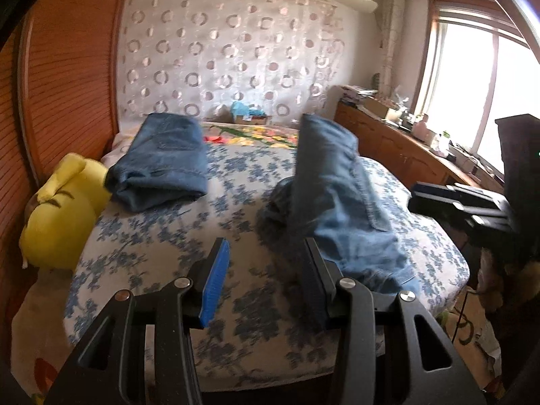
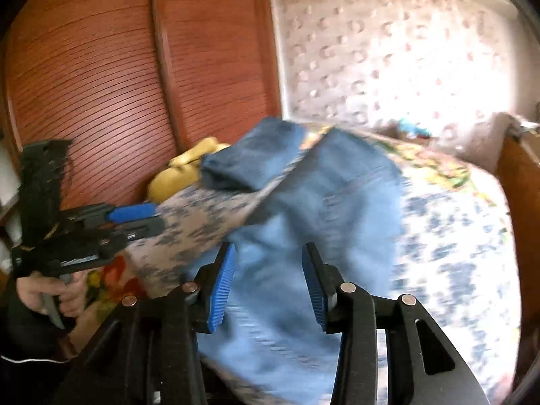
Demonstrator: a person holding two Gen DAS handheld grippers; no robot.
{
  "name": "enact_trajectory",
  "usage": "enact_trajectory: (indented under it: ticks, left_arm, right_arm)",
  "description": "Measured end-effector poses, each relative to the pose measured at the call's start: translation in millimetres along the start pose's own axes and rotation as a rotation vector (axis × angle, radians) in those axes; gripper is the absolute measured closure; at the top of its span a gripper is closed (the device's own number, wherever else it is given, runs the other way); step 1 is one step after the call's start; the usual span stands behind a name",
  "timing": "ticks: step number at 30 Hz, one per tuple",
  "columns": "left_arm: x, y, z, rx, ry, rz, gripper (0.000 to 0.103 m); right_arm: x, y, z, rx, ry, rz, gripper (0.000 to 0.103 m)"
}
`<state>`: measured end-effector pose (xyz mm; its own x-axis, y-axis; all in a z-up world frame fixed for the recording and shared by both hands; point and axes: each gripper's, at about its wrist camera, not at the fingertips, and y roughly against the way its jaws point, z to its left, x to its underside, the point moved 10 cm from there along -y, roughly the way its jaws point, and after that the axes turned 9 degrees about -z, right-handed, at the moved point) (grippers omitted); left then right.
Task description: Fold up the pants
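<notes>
A: Lying across the bed [image 1: 162,236], an unfolded pair of jeans [image 1: 341,189] is seen on the blue-flowered sheet, right of centre in the left wrist view.

B: Is anything clamped by the left gripper [image 1: 266,283]?

A: Nothing. Its jaws are held apart over bare sheet, with the jeans just beside the right finger.

B: And the right gripper [image 2: 270,283]?

A: Its jaws are also parted; the jeans are seen between and beyond them, heavily blurred, and the blue pads [image 2: 221,290] are not pressed on the cloth.

B: What else is shown?

A: A second pair of jeans, folded [image 1: 162,162], is laid near the far left of the bed, beside a yellow plush toy [image 1: 60,209]. A slatted wooden wardrobe [image 2: 101,77] is seen behind, and a window [image 1: 479,91] at the right.
</notes>
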<state>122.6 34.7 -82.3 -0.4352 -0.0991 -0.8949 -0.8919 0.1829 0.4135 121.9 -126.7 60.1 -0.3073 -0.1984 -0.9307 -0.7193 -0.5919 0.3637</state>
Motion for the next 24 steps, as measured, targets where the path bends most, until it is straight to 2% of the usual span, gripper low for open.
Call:
enact_trajectory:
  ticks: [4,9,17,24]
  left_arm:
    - [-1.2,-16.8,-17.5,0.034,-0.018,0.016,0.058]
    - [11.2,-37.3,-32.2,0.064,-0.026,0.067,0.058]
    - [44.2,-52.5,-23.2,0.061,-0.025,0.147,0.058]
    - [58.7,-52.0,-6.5,0.052,-0.001,0.18,0.058]
  right_arm:
    - [-0.1,-8.2,-29.4,0.097,0.001,-0.003,0.06]
    - [-0.6,-28.8,-44.1,0.142,-0.031,0.009,0.06]
    - [-15.5,-82.2,-59.3,0.105,-0.074,0.059,0.059]
    - [-18.5,-140.7,-56.3,0.063,-0.007,0.139,0.058]
